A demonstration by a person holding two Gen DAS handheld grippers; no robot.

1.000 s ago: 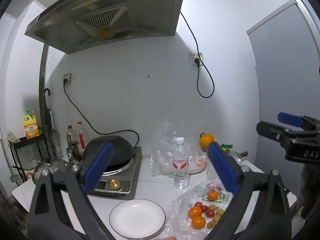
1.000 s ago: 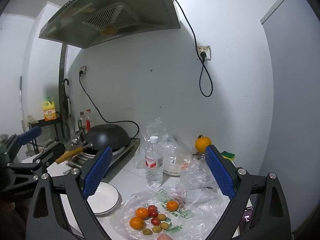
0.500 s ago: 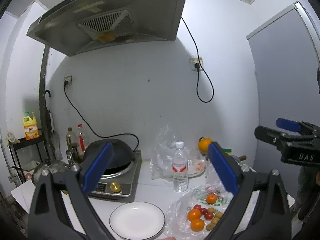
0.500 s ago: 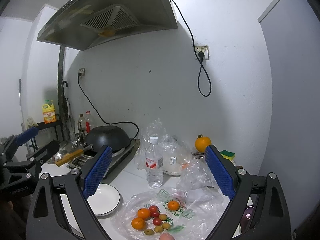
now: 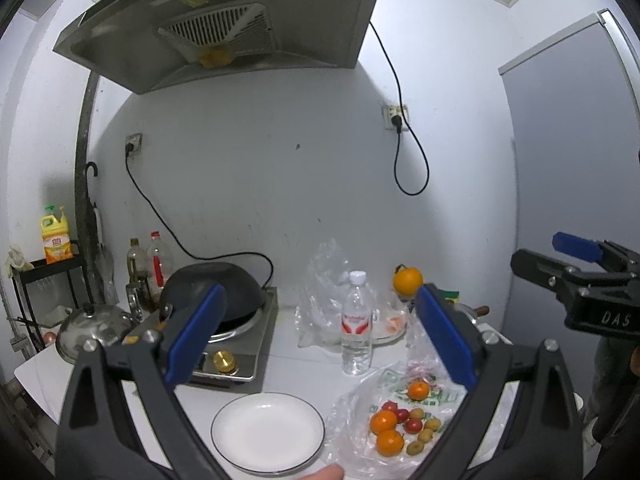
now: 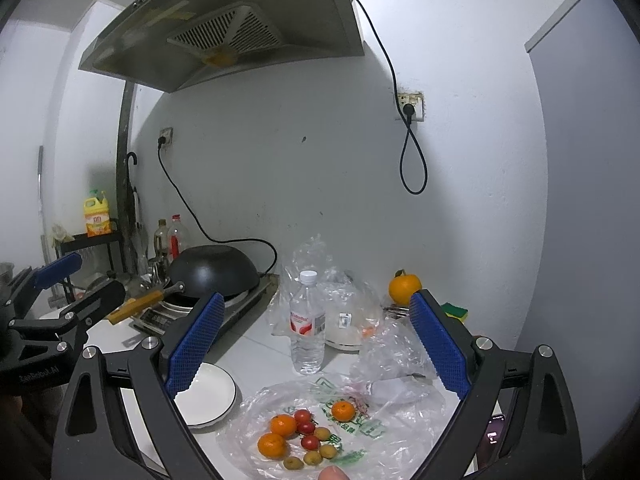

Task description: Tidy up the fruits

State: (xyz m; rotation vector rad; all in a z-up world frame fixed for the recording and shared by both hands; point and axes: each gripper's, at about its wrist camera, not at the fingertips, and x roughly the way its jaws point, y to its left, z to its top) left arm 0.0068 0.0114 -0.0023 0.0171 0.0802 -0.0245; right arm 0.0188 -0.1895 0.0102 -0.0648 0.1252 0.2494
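Fruit (image 6: 304,436) sits loose on a flattened plastic bag (image 6: 360,428), below and just ahead of the right gripper (image 6: 316,344): three mandarins, a few red cherry tomatoes, several small yellow-green ones. None on the plate (image 5: 268,428) yet; it's bare, below the left gripper (image 5: 320,336) and left of the bag, edges touching or nearly. Since a second ago both grippers have lifted and tipped slightly back: counter contents dropped lower in both views, more wall and hood visible. So no approach started; I'd call this pre-grasp hover, sorting not begun. Both grippers spread wide, nothing between the pads. Right one, seen from the left camera (image 5: 576,276), is level with the left and off to its right side. Other containers further ahead: crumpled clear bag (image 6: 320,276) behind the water bottle (image 6: 307,324), contents unclear; a white dish (image 6: 352,332) under plastic with something orange in it, can't identify. One big orange (image 6: 404,288) sits apart at the far right by the wall. Wok (image 6: 214,276) on the cooker, far left.
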